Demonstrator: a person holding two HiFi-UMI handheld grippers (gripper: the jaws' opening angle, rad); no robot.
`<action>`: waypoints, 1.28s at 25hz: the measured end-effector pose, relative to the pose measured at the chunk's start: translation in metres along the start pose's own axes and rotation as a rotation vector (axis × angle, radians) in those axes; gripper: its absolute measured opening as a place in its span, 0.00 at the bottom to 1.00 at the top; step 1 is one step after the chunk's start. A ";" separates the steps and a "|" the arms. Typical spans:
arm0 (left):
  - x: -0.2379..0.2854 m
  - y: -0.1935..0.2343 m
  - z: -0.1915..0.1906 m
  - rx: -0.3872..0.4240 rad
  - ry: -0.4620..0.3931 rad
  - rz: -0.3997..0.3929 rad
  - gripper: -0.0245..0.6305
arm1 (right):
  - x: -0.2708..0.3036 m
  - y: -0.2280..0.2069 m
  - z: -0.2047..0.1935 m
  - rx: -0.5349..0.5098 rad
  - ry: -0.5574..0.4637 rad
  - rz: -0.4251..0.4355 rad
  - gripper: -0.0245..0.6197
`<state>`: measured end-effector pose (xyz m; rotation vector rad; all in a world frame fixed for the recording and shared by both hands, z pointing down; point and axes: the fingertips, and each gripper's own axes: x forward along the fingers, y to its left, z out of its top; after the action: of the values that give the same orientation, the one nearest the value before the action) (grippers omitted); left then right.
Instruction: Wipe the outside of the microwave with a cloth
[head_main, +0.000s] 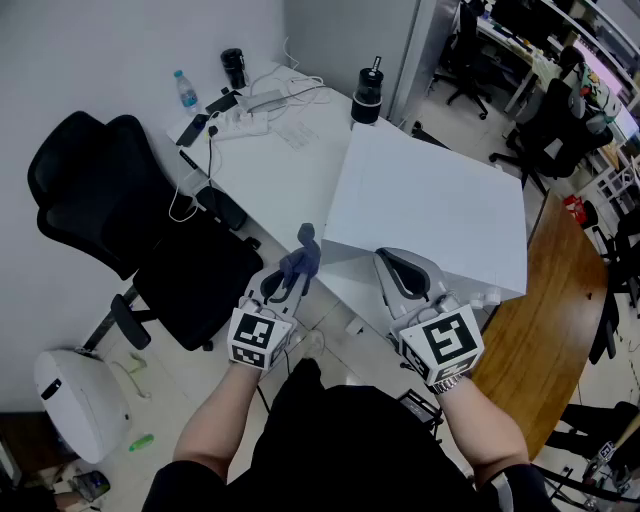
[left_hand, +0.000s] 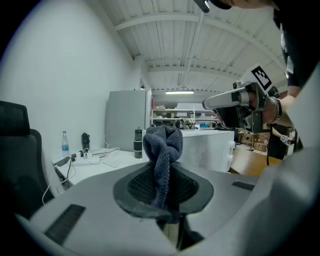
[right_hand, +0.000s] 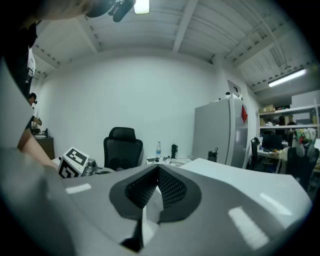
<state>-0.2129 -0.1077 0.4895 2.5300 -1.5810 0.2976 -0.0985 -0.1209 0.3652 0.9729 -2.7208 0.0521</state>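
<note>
Your left claw (head_main: 286, 288) is pinched tight on the dark blue-grey cloth (head_main: 303, 260). In the left gripper view the pads squeeze its lower fold, and the rest bunches up in a knot past the tips. You hold it out between the black office chair (head_main: 110, 185) and the white microwave (head_main: 430, 205), just off the microwave's near left corner. Whether the cloth touches that corner is hard to call from the head view, though it looks a little apart.

Your right claw (head_main: 400, 270) is closed right up, pads together and nothing between them. It hangs in front of the microwave's near side, beside the left claw.

The microwave stands at the right end of the white bench (head_main: 290, 165), its top plain white, with a wooden bench (head_main: 545, 320) off to its right. A black flask (head_main: 367, 95) stands just behind the microwave. Over at the far left corner of the white bench, a water bottle (head_main: 186, 90), a black mug (head_main: 233, 67) and a white power strip (head_main: 240, 123) with its cables crowd together.
</note>
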 end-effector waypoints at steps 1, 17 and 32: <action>0.005 0.004 -0.003 -0.003 0.004 -0.009 0.14 | 0.006 -0.003 0.001 0.000 -0.002 -0.005 0.04; 0.082 0.028 -0.025 -0.018 0.042 -0.226 0.13 | 0.077 -0.046 0.007 0.019 0.031 -0.072 0.04; 0.152 0.057 -0.026 -0.017 0.083 -0.275 0.13 | 0.100 -0.090 0.012 0.048 0.037 -0.155 0.04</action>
<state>-0.2021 -0.2588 0.5526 2.6412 -1.1821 0.3477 -0.1188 -0.2541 0.3739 1.1816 -2.6129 0.1064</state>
